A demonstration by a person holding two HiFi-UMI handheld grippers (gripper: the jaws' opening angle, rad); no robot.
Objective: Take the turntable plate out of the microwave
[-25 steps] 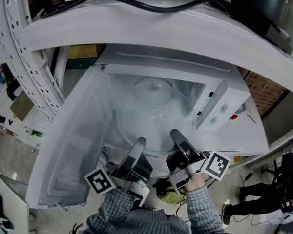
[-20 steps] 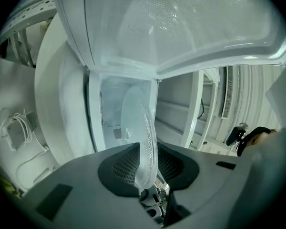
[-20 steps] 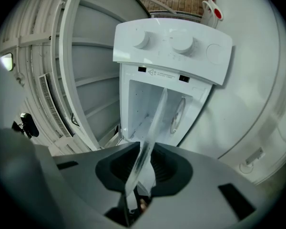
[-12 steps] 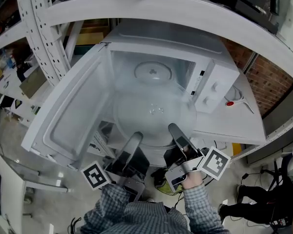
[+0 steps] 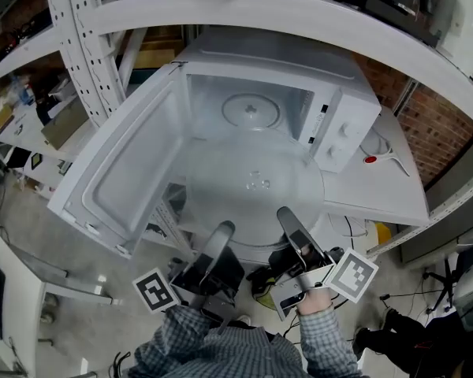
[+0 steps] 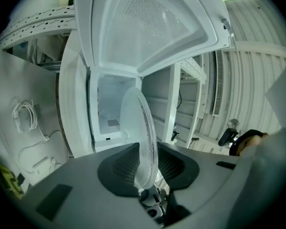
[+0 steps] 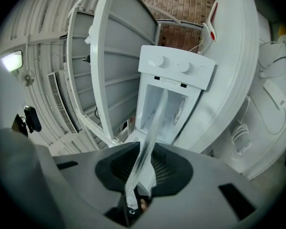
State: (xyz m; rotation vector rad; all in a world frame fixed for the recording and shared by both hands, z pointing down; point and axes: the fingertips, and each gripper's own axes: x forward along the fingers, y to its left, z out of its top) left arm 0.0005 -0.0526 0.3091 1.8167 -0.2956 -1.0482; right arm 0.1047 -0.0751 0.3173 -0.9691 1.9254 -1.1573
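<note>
Gripping the near rim of the glass turntable plate from both sides of the person's body, the left gripper and the right gripper hold it roughly level in front of the open microwave. The plate is out of the cavity, its far rim close to the mouth. In the left gripper view the plate shows edge-on between the dark pads of the left gripper – both pads press on the glass. The right gripper view gives the same picture: the right gripper is clamped on the thin clear edge of the plate, with the microwave's two knobs beyond it.

The microwave door is swung wide to the left in the head view. On the cavity floor lies a round ring. The oven stands on a white shelf; a small red-tipped thing lies there just right of the control panel. Each gripper bears a marker cube – the right one sits just above the person's checked sleeve.
</note>
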